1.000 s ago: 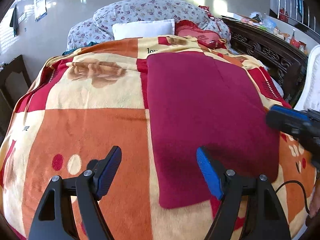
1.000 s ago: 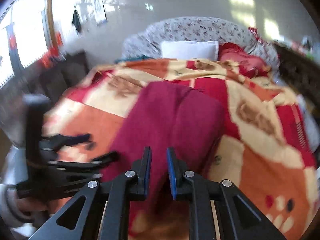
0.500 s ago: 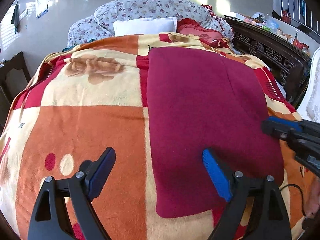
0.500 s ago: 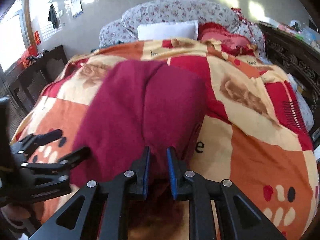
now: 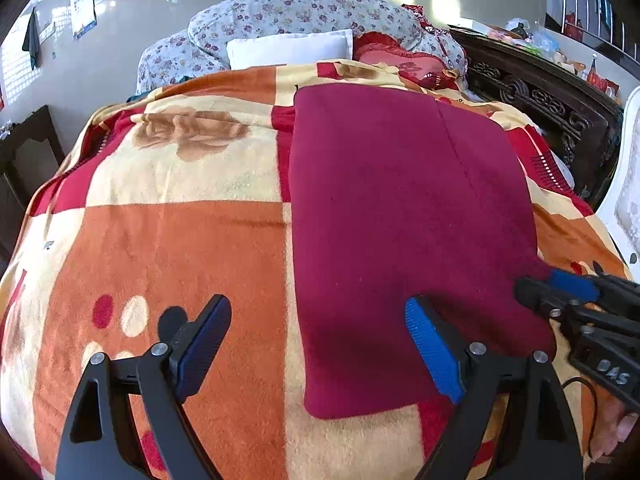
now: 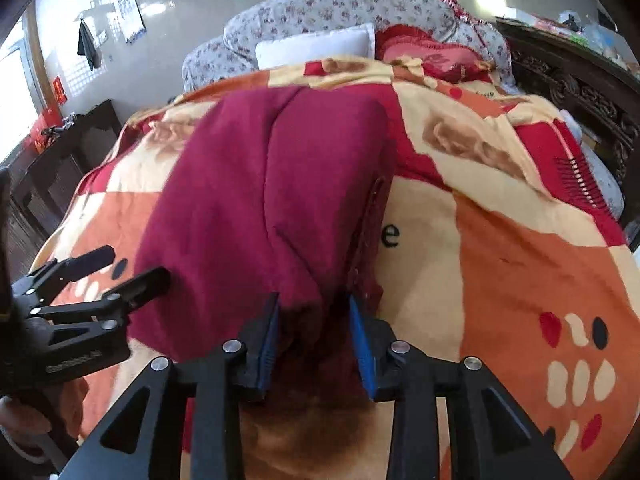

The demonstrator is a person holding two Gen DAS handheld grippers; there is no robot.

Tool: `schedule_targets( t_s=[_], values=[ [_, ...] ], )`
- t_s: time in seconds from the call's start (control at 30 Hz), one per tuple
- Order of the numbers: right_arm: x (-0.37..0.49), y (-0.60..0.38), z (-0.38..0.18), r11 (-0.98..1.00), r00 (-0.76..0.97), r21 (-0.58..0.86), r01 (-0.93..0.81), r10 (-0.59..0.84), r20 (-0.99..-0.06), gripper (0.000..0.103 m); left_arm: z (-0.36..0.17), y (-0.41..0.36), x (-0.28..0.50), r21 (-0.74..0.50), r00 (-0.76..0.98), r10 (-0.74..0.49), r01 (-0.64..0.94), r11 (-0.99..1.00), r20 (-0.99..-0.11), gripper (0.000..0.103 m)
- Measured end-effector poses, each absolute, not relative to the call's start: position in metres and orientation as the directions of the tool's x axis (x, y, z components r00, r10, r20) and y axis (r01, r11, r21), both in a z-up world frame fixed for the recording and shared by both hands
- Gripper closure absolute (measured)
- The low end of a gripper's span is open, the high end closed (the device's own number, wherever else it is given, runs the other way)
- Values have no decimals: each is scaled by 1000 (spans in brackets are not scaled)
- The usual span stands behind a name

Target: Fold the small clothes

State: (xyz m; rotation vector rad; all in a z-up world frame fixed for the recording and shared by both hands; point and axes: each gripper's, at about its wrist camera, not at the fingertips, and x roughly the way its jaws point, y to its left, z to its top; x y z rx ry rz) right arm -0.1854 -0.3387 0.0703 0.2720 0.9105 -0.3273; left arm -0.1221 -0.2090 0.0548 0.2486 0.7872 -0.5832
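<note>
Right wrist view: right gripper (image 6: 314, 340) fingers parted narrowly around the maroon garment's (image 6: 260, 184) near corner; left gripper (image 5: 318, 344) spread wide over the blanket (image 5: 160, 260).

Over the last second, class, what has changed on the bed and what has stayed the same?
The right gripper has opened: its fingers were nearly shut on the near edge of the maroon cloth and now stand apart around a bunch of it. The left gripper stayed wide open. The cloth stayed flat on the blanket.
</note>
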Motion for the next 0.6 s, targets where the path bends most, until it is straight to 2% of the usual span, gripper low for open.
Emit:
schedule_targets(
  t_s=[0.1,0.23,0.37,0.43,0.6],
  values=[
    [-197,-327,86,919,591,75,387,-185,-785,64,59,-207,-128,10,570,-394,578,816,-721,15],
    [-209,-317,97,915,613,108,390,-171,-771,47,65,-201,-138,-4,573,-405,573,819,-713,15],
    [-217,-301,101,907,610,106,409,-185,-771,45,70,-194,-150,5,595,-402,564,826,-696,15],
    [-221,-297,104,897,611,103,430,-206,-764,38,73,-189,-155,3,604,-401,556,831,-689,15],
    [-229,-289,113,886,620,101,452,-231,-750,33,79,-178,-166,-4,615,-404,545,838,-677,15]
  ],
)
